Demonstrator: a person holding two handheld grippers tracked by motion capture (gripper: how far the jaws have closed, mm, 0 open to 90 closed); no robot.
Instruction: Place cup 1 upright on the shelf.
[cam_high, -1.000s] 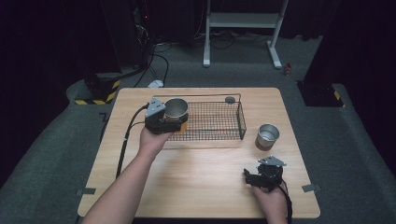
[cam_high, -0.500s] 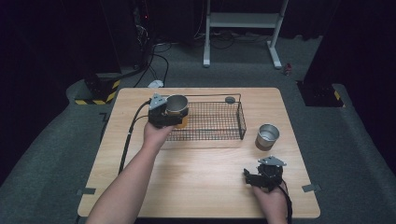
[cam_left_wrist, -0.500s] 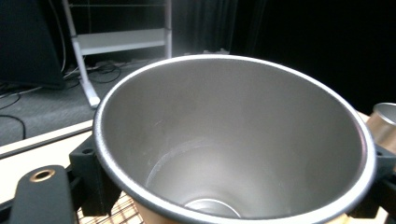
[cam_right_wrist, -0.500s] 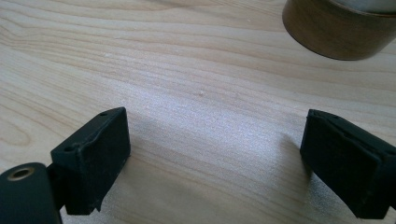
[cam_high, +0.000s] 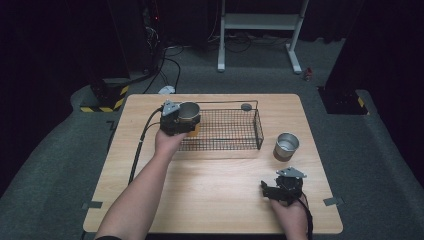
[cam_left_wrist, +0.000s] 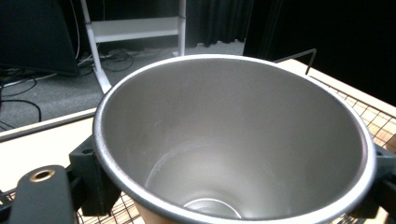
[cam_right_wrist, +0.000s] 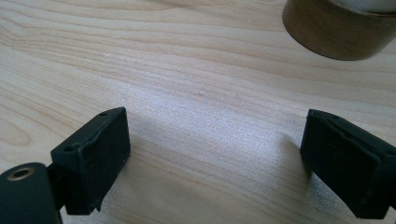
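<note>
Brushed steel cup, tapered, smooth-walled, rolled rim; clamped upright in the left hand-held gripper over the near-left corner of the black wire basket. Best lowered level, clear of the rim wire, then released. Right hand-held gripper: jaws apart, resting on the pale wood desk.
</note>
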